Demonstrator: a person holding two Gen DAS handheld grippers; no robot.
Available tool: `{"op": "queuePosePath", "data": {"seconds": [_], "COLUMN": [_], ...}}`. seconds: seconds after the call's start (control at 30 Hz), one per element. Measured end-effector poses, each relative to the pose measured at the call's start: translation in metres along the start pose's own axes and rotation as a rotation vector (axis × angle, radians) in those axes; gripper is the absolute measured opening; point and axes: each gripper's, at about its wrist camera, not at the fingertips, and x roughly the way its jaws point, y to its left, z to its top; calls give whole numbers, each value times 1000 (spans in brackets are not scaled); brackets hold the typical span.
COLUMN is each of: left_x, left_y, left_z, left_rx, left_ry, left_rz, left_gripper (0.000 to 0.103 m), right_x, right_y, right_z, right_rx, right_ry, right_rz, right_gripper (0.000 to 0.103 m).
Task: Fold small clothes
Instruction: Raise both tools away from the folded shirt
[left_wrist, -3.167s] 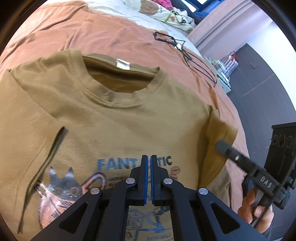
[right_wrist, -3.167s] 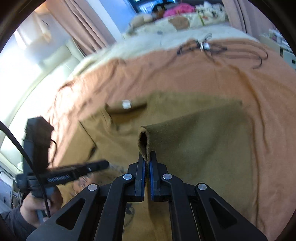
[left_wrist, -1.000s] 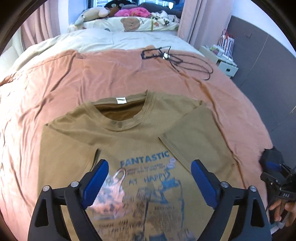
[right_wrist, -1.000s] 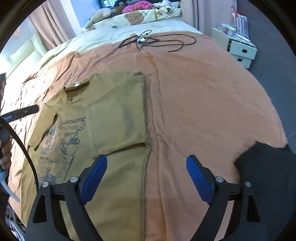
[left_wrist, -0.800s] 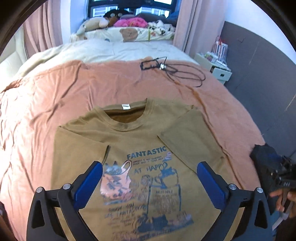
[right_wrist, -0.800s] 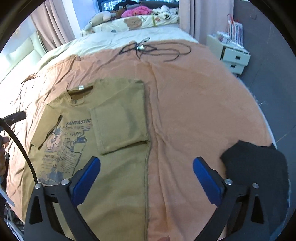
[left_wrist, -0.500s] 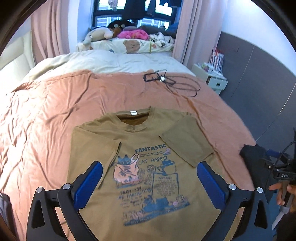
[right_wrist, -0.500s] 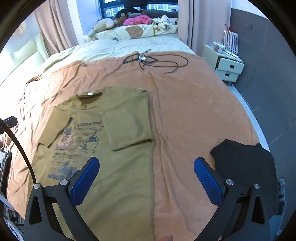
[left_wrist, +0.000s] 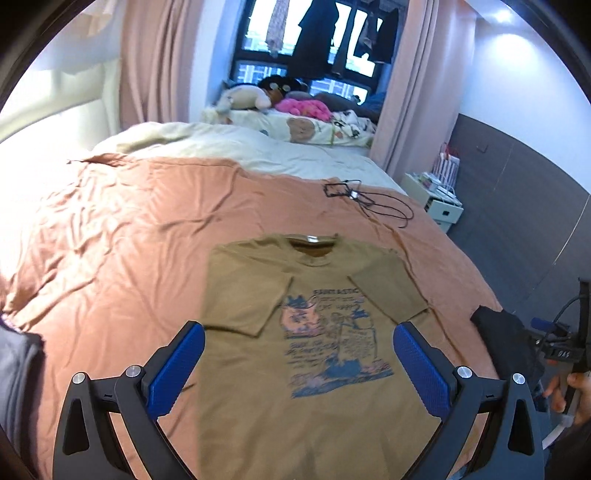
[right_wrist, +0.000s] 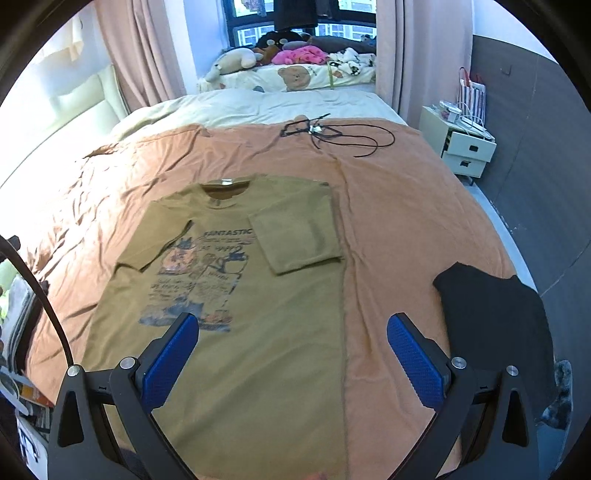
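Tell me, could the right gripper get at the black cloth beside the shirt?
Probably yes. The right gripper is open and empty, and the black cloth lies uncovered on the bed's right edge, with nothing between them.

Orange bedspread (right_wrist: 406, 221) — T-shirt (right_wrist: 258, 332), black garment (right_wrist: 495, 314) (right edge), cable (right_wrist: 340, 134).

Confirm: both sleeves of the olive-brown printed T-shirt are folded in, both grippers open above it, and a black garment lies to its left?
Wrong side: in the right wrist view the black garment lies right of the olive-brown printed T-shirt. Sleeves folded in; left gripper and right gripper open.
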Motion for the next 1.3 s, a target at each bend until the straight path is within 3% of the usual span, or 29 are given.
{"op": "queuePosePath", "data": {"seconds": [0.57, 0.93, 1.3], "left_x": [-91, -113, -113], "left_y": [43, 61, 86], "left_z": [-91, -139, -182], "left_rx": [-72, -98, -126], "left_ry": [-78, -84, -69], "left_rz": [39, 60, 73], "left_gripper": [103, 103, 102], "right_x": [-68, -89, -81], "right_y": [9, 0, -20], "right_z": [-91, -141, -181], "right_rx": [-16, 0, 95], "right_ry": [-106, -121, -116], "right_rz": [70, 115, 145], "right_gripper": [102, 102, 102]}}
